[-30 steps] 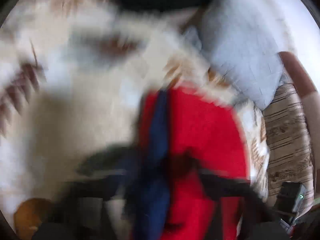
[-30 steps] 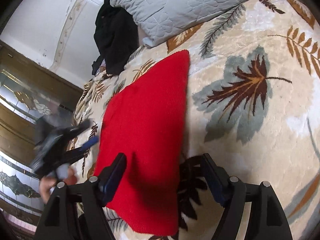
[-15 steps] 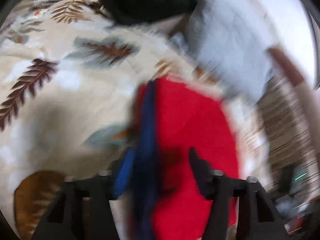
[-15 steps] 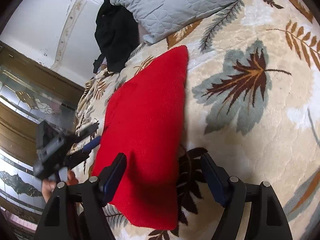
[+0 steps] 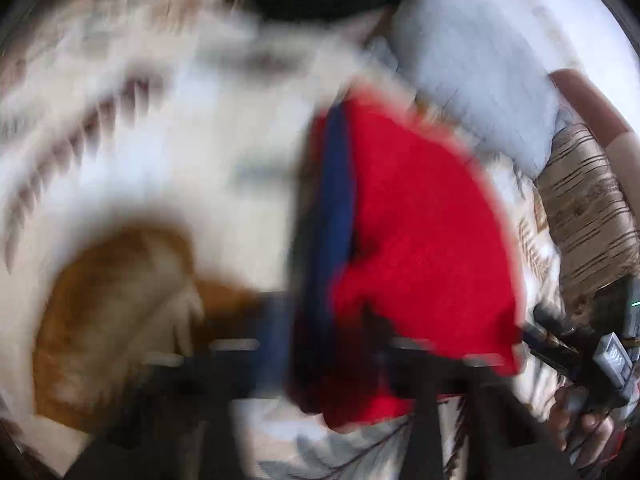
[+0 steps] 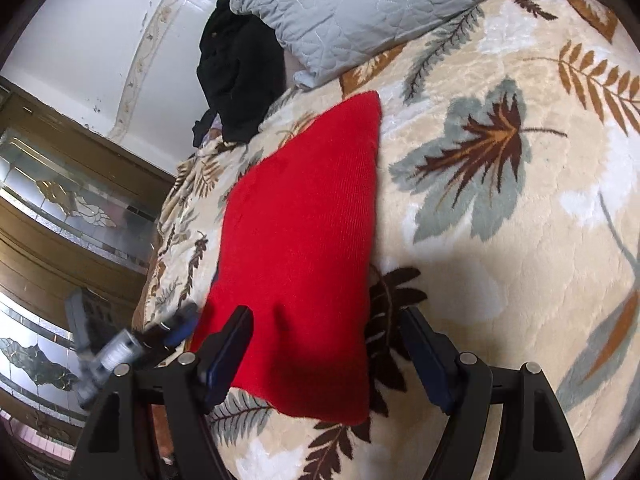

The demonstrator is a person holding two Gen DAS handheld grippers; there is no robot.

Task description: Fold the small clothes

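left wrist view smeared, I cannot read the left gripper (image 5: 332,344) jaws against the red cloth (image 5: 420,240) | beside the red cloth, left gripper (image 6: 176,330) blurred | black garment (image 6: 236,76) beyond it partly behind grey pillow (image 6: 360,8)

Counted across both wrist views: one red knitted garment (image 6: 298,248), laid flat on one leaf-patterned blanket (image 6: 500,240). One grey quilted pillow (image 6: 360,8) and one heap of black clothing (image 6: 236,80) are seen at the far end. Two grippers are counted: left gripper (image 5: 332,344), right gripper (image 6: 324,356). One dark blue strip (image 5: 338,184) is visible along the red garment's edge in the blurred left view.
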